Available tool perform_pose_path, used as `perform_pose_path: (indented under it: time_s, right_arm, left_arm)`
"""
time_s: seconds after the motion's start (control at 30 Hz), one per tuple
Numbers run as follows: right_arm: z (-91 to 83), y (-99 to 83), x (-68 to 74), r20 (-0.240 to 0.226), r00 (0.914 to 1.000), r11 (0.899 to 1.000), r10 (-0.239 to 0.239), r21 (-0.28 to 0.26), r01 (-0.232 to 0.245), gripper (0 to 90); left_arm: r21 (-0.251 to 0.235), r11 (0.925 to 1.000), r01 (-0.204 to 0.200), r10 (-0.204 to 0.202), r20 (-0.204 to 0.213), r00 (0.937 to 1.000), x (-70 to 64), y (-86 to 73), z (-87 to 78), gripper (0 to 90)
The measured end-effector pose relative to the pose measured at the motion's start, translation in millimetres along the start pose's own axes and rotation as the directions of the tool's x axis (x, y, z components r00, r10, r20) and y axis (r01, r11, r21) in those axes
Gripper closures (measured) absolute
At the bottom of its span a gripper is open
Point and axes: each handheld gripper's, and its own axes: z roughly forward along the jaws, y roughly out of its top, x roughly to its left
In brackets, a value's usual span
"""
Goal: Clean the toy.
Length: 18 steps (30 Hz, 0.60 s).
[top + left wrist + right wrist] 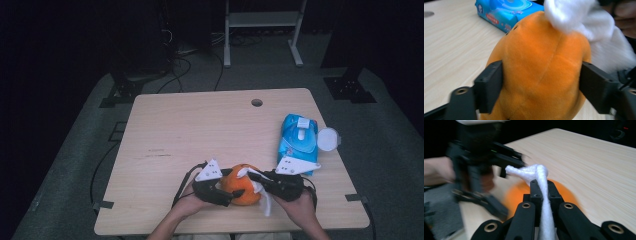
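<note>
Left gripper (235,192) clamps the orange plush toy (243,190) by its sides at the table's (200,125) near edge. Right gripper (255,176) has its jaws pinched tight on a white wipe (264,199), pressed onto the toy's top. Farther right lies a blue wipes pack (299,140), lid open.
</note>
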Motion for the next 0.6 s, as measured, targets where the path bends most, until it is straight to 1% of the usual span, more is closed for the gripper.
perform_pose_path:
  time_s: [0.03,0.07,0.1,0.13,0.17,0.2,0.27,0.3,0.33,0.37,0.4,0.43,0.47,0.5,0.53,0.57,0.6]
  right_arm:
    - [2.8,1.5,5.0,-0.02,0.9998,1.0,-0.007,-0.001,0.007,86.2]
    - [6.4,3.1,10.1,-0.022,0.9994,1.0,-0.028,0.005,0.028,86.2]
    - [9.3,4.6,14.0,-0.01,0.9987,0.999,-0.05,0.014,0.05,86.2]
    - [10.6,6.0,14.6,0.003,0.9983,0.998,-0.058,0.019,0.058,86.2]
    - [10.1,6.6,12.9,0.01,0.9983,0.998,-0.057,0.012,0.057,86.2]
    - [8.2,6.8,10.1,0.02,0.9989,0.999,-0.043,0.008,0.043,86.2]
    - [3.6,5.9,2.8,0.049,0.9983,0.999,-0.032,0.008,0.031,86.2]
    - [1.3,4.5,-0.7,0.059,0.998,1.0,-0.025,0.009,0.025,86.2]
    - [-0.8,2.6,-3.6,0.062,0.998,1.0,-0.015,0.012,0.014,86.2]
    - [-3.2,0.1,-5.3,0.066,0.9978,1.0,-0.002,0.014,0.001,86.2]
    - [-4.5,-1.5,-6.0,0.066,0.9978,1.0,0.001,0.014,-0.002,86.2]
    - [-5.1,-2.4,-6.0,0.061,0.9982,1.0,0.004,0.014,-0.004,86.2]
    - [-5.5,-2.7,-5.4,0.047,0.9988,1.0,0.014,0.013,-0.015,86.2]
    - [-4.5,-1.8,-3.9,0.024,0.9994,1.0,0.027,0.013,-0.027,86.2]
    - [-2.0,-0.2,0.0,0.001,0.9997,1.0,0.024,0.019,-0.024,86.2]
    - [1.7,1.6,5.7,-0.016,0.9999,1.0,0.0,0.028,0.0,86.1]
    - [5.9,3.0,11.7,-0.031,0.9993,0.999,-0.021,0.04,0.022,86.0]
  left_arm:
    - [0.0,0.9999,-0.01,0.01,-0.011,0.9999,-4.0,1.1,2.0,28.1]
    - [0.009,0.9996,-0.029,0.029,-0.018,0.9994,-7.9,2.0,3.1,29.5]
    - [0.017,0.9984,-0.053,0.053,-0.022,0.9983,-11.1,2.1,3.2,30.5]
    - [0.018,0.9982,-0.056,0.057,-0.018,0.9982,-11.8,1.8,2.5,31.1]
    - [0.017,0.9983,-0.055,0.055,-0.009,0.9984,-11.4,1.1,1.3,31.5]
    - [0.015,0.9983,-0.056,0.056,0.0,0.9984,-11.0,0.3,0.3,31.6]
    - [0.014,0.9975,-0.07,0.07,0.015,0.9975,-11.1,0.0,-0.9,30.9]
    - [0.012,0.9973,-0.072,0.072,0.022,0.9971,-10.6,0.6,-1.9,29.2]
    - [0.004,0.998,-0.064,0.064,0.038,0.9973,-8.3,2.0,-3.0,26.6]
    - [-0.001,0.999,-0.044,0.044,0.047,0.9979,-5.3,3.0,-4.3,23.2]
    - [-0.004,0.9997,-0.024,0.024,0.048,0.9986,-2.8,3.3,-4.8,20.0]
    - [0.003,1.0,-0.003,0.003,0.047,0.9989,0.3,3.0,-4.5,18.0]
    - [0.008,0.9999,0.007,-0.007,0.055,0.9985,1.6,1.6,-2.8,17.1]
    - [0.012,0.9999,0.002,-0.003,0.062,0.9981,1.0,0.1,-0.2,17.3]
    - [0.016,0.9998,-0.011,0.01,0.066,0.9978,-1.5,-0.7,1.9,18.8]
    - [0.018,0.9992,-0.035,0.034,0.07,0.997,-4.9,-0.8,3.6,21.4]
    - [0.022,0.9978,-0.062,0.061,0.065,0.996,-8.8,-0.2,4.7,23.7]
